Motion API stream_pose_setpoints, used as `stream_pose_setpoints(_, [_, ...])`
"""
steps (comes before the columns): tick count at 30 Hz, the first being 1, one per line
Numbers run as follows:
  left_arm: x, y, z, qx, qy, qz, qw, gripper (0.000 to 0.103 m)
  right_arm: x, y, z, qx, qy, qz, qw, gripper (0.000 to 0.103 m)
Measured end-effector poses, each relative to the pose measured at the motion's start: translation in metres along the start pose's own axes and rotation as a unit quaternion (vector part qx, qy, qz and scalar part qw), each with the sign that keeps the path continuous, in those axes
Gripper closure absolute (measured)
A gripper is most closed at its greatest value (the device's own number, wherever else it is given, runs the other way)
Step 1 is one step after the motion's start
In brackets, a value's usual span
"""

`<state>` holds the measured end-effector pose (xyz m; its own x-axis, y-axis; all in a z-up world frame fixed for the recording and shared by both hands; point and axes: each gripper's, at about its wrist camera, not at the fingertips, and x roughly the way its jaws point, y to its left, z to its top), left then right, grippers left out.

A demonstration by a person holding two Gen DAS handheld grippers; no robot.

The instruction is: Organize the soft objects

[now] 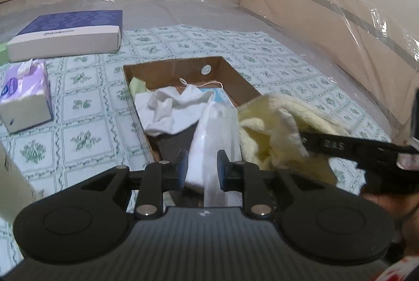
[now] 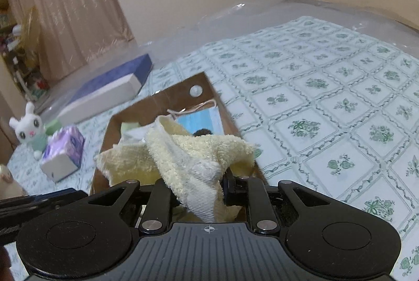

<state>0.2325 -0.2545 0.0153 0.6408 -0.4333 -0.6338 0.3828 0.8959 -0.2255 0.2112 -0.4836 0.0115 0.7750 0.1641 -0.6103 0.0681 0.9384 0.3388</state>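
Observation:
An open cardboard box (image 1: 235,76) lies on the patterned sheet. It holds a white cloth (image 1: 167,110), a blue face mask (image 1: 220,96) and a pale green item (image 1: 137,87). A white packet in clear plastic (image 1: 209,139) lies at the box's near end. My left gripper (image 1: 202,167) stands open just above it, with the packet showing in the gap. My right gripper (image 2: 197,184) is shut on a yellow towel (image 2: 199,150), which hangs over the box's (image 2: 167,103) near right side. In the left wrist view, the towel (image 1: 272,121) and the right gripper (image 1: 303,143) come in from the right.
A purple tissue pack (image 1: 26,95) and a flat blue-and-white box (image 1: 68,34) sit left of the cardboard box. A white bunny plush (image 2: 27,125) stands further left. A plastic-wrapped headboard (image 1: 340,19) runs along the right. The green-patterned sheet (image 2: 327,110) stretches away to the right.

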Motion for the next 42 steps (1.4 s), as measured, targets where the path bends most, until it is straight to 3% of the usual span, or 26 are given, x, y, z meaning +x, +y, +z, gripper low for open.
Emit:
stream_pose_setpoints(2, [-0.005,0.000,-0.005,-0.002,0.001,-0.002,1.0000,0.084,0.004,0.005,0.000,-0.018,0.007,0.000,1.000,0.074])
stream_pose_setpoints(5, [-0.011,0.001,-0.012,-0.007,0.001,-0.003,1.0000,0.084,0.014,0.011,-0.002,-0.044,0.021,0.005,0.999,0.048])
stream_pose_setpoints(11, [-0.022,0.003,-0.020,-0.012,-0.001,-0.001,0.9999,0.084,0.031,0.018,-0.009,-0.088,0.063,0.017,0.994,0.045])
stream_pose_setpoints(15, [-0.033,0.008,-0.027,-0.019,-0.003,-0.001,0.9998,0.083,0.023,0.018,-0.011,-0.087,0.061,0.040,0.994,0.020])
stream_pose_setpoints(22, [-0.053,0.011,-0.042,-0.021,-0.003,0.006,0.9998,0.080,-0.010,0.017,-0.018,-0.079,0.058,0.046,0.994,0.016])
stream_pose_setpoints(26, [-0.065,0.009,-0.052,-0.023,-0.001,0.013,0.9996,0.072,-0.033,0.012,-0.022,-0.043,0.070,0.033,0.996,0.015])
stream_pose_setpoints(35, [-0.093,-0.003,-0.075,-0.022,-0.007,0.024,0.9994,0.038,-0.094,0.014,-0.057,-0.016,0.054,0.040,0.998,0.015])
stream_pose_setpoints(39, [-0.104,-0.010,-0.085,-0.023,-0.010,0.030,0.9992,0.021,-0.118,0.019,-0.074,-0.011,0.046,0.026,0.999,0.015])
stream_pose_setpoints(42, [-0.111,-0.012,-0.093,-0.028,-0.012,0.036,0.9989,0.015,-0.134,0.022,-0.084,-0.013,0.043,0.008,0.999,0.015])
